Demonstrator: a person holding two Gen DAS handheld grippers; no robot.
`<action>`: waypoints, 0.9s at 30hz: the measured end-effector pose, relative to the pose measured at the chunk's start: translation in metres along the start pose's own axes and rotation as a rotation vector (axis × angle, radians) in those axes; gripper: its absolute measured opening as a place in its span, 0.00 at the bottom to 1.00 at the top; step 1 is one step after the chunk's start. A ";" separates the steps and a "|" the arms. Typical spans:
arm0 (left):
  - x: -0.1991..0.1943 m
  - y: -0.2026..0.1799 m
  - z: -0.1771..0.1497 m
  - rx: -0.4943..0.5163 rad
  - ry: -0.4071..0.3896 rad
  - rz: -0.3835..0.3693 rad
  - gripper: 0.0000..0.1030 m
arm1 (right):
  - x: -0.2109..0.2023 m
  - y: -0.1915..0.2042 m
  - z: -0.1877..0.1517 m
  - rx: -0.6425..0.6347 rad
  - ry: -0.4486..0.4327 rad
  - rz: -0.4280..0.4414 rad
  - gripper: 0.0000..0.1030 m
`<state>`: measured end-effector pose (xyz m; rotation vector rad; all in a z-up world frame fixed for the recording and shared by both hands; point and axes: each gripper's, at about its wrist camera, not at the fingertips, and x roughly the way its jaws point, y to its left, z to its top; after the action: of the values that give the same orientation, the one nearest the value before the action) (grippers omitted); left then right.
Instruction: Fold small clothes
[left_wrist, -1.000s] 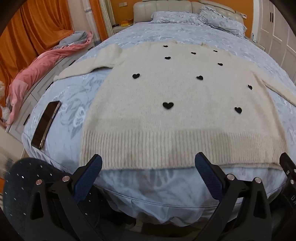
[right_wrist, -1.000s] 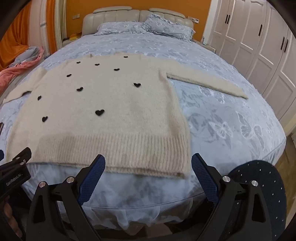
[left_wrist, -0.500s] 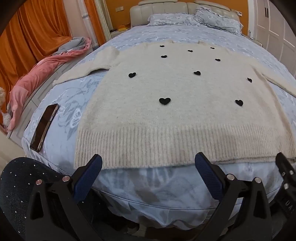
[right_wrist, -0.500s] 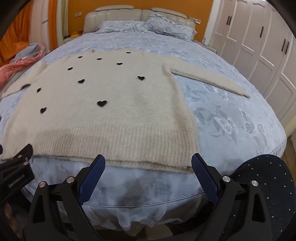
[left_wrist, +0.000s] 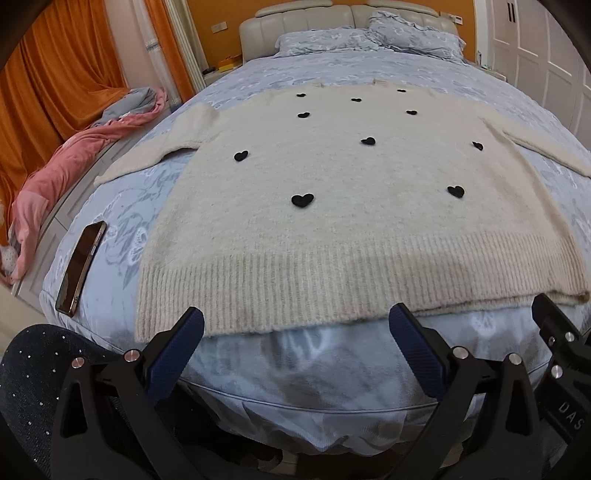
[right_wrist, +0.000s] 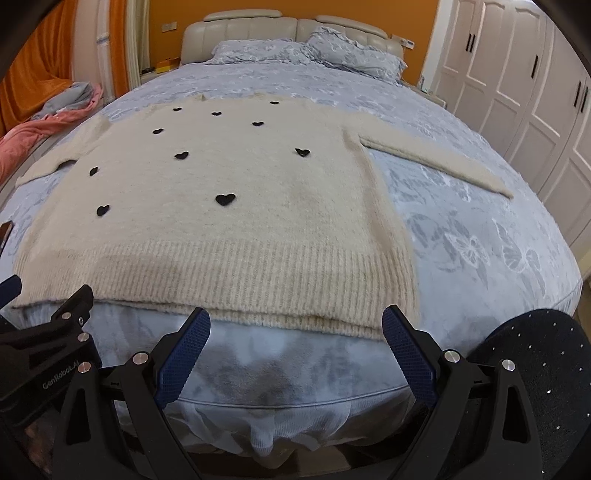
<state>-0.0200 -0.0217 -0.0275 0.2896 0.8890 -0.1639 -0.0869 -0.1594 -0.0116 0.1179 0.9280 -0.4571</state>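
A cream knit sweater (left_wrist: 332, 229) with small black hearts lies flat on the bed, sleeves spread to both sides, ribbed hem toward me. It also shows in the right wrist view (right_wrist: 229, 229). My left gripper (left_wrist: 295, 325) is open and empty, hovering just before the hem's left half. My right gripper (right_wrist: 295, 325) is open and empty, just before the hem's right half near the corner. Neither touches the sweater.
The bed (left_wrist: 110, 206) has a blue-grey floral cover. A phone (left_wrist: 79, 267) lies near its left edge. Pink and grey bedding (left_wrist: 74, 147) is heaped on the left by orange curtains. White wardrobe doors (right_wrist: 535, 92) stand on the right. Pillows (right_wrist: 314, 51) lie at the headboard.
Both grippers have moved forward toward the sweater's hem, so the sweater looks larger and nearer. Both stay open and empty.
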 end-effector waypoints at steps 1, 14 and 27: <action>0.000 0.000 0.000 0.002 0.000 0.002 0.95 | 0.000 -0.001 0.000 0.002 0.003 0.003 0.90; -0.001 -0.002 -0.001 0.015 -0.005 0.001 0.95 | -0.003 0.009 -0.004 -0.033 -0.013 0.020 0.90; -0.003 -0.003 -0.002 0.013 -0.018 0.003 0.95 | -0.008 0.010 -0.002 -0.040 -0.031 0.024 0.90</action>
<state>-0.0241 -0.0242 -0.0275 0.3012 0.8698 -0.1697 -0.0882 -0.1476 -0.0070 0.0854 0.9043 -0.4173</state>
